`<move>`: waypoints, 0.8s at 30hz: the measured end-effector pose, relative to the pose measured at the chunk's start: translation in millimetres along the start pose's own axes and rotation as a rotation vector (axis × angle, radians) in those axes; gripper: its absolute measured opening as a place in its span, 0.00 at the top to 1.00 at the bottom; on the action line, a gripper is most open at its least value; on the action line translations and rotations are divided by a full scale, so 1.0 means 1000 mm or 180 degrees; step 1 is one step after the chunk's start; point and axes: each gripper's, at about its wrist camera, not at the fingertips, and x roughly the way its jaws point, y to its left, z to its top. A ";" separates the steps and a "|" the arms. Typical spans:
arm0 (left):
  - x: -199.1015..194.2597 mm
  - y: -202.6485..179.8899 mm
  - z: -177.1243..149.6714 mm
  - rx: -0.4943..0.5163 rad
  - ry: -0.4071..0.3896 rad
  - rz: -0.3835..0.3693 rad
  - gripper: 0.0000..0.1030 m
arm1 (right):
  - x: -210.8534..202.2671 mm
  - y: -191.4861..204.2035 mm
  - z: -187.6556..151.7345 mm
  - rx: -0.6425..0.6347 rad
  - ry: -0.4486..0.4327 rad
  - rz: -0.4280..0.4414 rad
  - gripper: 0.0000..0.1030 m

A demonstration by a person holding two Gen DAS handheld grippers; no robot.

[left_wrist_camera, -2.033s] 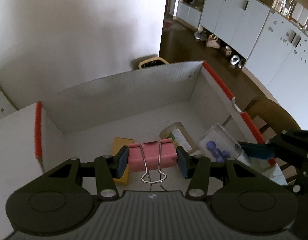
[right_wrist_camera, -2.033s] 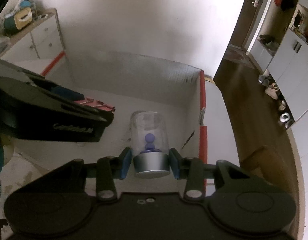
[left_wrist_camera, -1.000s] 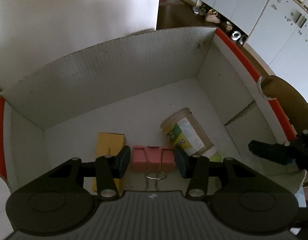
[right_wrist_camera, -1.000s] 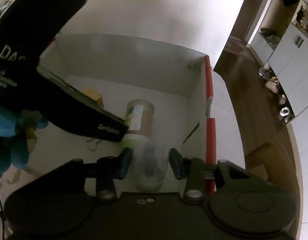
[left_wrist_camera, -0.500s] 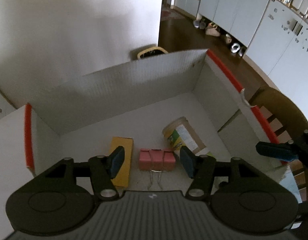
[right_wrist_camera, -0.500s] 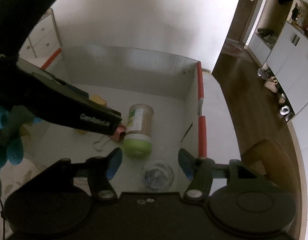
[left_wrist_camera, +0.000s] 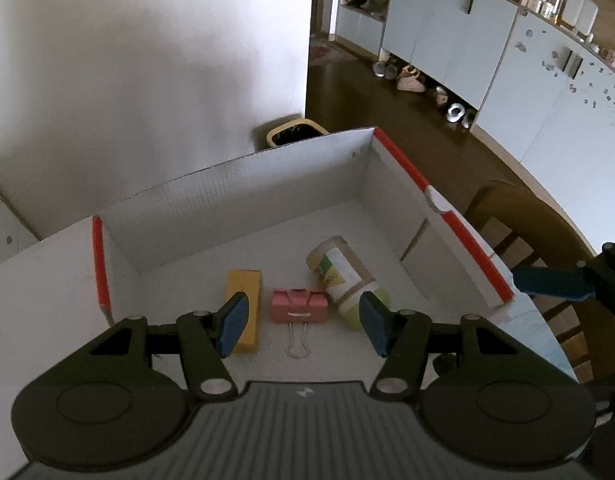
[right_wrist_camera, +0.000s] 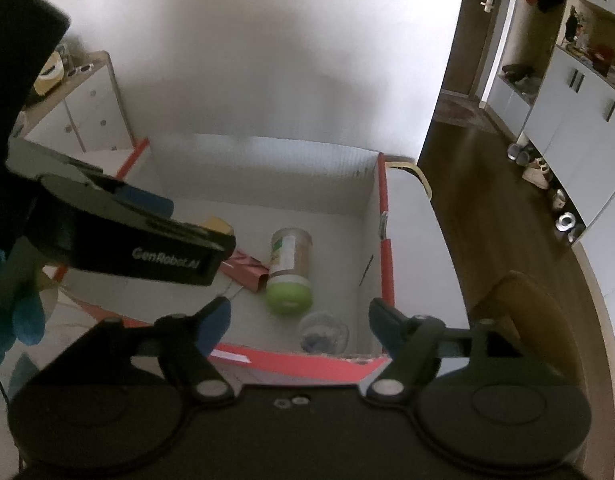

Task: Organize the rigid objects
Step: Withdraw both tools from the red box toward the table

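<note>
A white cardboard box (left_wrist_camera: 243, 184) with red-edged flaps holds several things. A pink binder clip (left_wrist_camera: 299, 306) lies on its floor between a yellow block (left_wrist_camera: 245, 294) and a green-lidded jar (left_wrist_camera: 345, 276) on its side. My left gripper (left_wrist_camera: 303, 324) is open and empty above the clip. In the right wrist view the jar (right_wrist_camera: 289, 268) and a clear jar with blue bits (right_wrist_camera: 323, 332) sit in the box (right_wrist_camera: 307, 160). My right gripper (right_wrist_camera: 297, 320) is open and empty above the clear jar.
A wooden chair (left_wrist_camera: 547, 248) stands right of the box. White cupboards (left_wrist_camera: 507, 52) line the far right across a dark wood floor. A bin (left_wrist_camera: 293, 132) sits behind the box by the white wall. A white drawer unit (right_wrist_camera: 79, 112) is at the left.
Both grippers let go of their loads inside the box, the pink clip on the left and the clear jar on the right. Both opened wide and pulled back upward.
</note>
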 end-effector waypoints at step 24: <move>-0.093 0.003 -0.060 0.0084 -0.0312 -0.0074 0.30 | -0.081 0.029 -0.037 0.0229 -0.0360 0.0139 0.10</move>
